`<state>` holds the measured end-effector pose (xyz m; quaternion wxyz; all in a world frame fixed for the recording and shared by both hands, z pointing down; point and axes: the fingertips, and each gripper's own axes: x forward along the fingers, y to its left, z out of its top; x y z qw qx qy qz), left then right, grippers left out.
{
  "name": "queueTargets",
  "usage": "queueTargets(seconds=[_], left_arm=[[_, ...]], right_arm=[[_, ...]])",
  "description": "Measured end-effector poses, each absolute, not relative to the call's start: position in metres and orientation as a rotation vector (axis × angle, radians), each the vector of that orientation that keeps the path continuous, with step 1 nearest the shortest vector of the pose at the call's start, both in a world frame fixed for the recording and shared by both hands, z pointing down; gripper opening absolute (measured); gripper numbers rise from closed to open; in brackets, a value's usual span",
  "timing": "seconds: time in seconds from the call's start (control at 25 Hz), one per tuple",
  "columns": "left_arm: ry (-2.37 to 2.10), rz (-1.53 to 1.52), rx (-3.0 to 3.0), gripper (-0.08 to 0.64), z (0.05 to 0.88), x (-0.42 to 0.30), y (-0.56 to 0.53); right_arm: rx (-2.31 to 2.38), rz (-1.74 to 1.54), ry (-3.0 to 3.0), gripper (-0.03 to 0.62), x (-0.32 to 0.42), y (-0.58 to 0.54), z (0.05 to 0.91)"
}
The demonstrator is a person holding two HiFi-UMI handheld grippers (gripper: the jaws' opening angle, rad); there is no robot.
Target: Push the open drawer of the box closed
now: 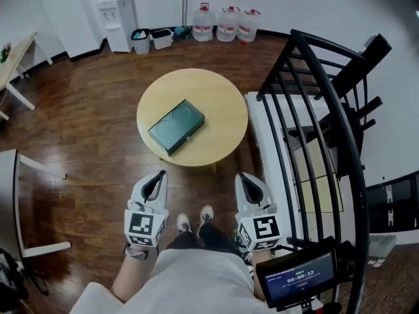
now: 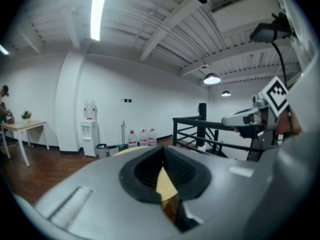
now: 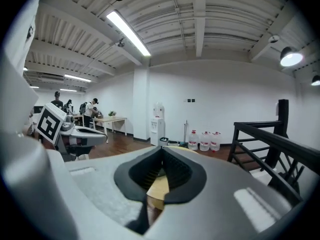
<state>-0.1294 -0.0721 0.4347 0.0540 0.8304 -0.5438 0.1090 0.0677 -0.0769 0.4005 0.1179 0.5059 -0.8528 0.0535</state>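
Box (image 1: 176, 127) on round table (image 1: 216, 97), wood floor (image 1: 85, 123).

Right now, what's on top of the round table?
Only a dark green box lies on the table. The box's inside is covered, and whatever is under the table is hidden.

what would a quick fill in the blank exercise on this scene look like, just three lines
1. The dark green box lies on a ____ wooden table.
2. The left gripper and the right gripper both have their jaws ____, with nothing held.
3. Beyond the table stand ____ water bottles in a row.

Missing words: round; shut; three
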Motion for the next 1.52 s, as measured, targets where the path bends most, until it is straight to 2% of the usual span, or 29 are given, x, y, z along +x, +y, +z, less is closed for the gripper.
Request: queueTargets(seconds=[0.36,0.56,0.92,1.16,1.52], left_arm=[[-1.473,0.362,2.680,0.006,0.435,-0.092,-0.065],[-1.374,0.349,2.766,0.006,0.426,-0.065,-0.020],[-1.644,0.196,2.575,0.006,0.402,-0.028,0.092],[-1.654,0.136,2.558,0.006,0.388,-0.010,0.157],[-1.787,0.137,2.628,0.006,0.347,-0.023,0.199]], right_arm=[[1.509,0.310,-2.352,0.005,0.079,-0.053,0.432],[1.515,0.148,-2.430,0.005,0.067,-0.037,0.408],[1.480,0.137,-2.617,0.005,0.123,0.087,0.391],[1.467,0.128,-2.786,0.003,0.156,0.149,0.363],[1.342,0.041,-2.854,0.002,0.134,0.180,0.335]])
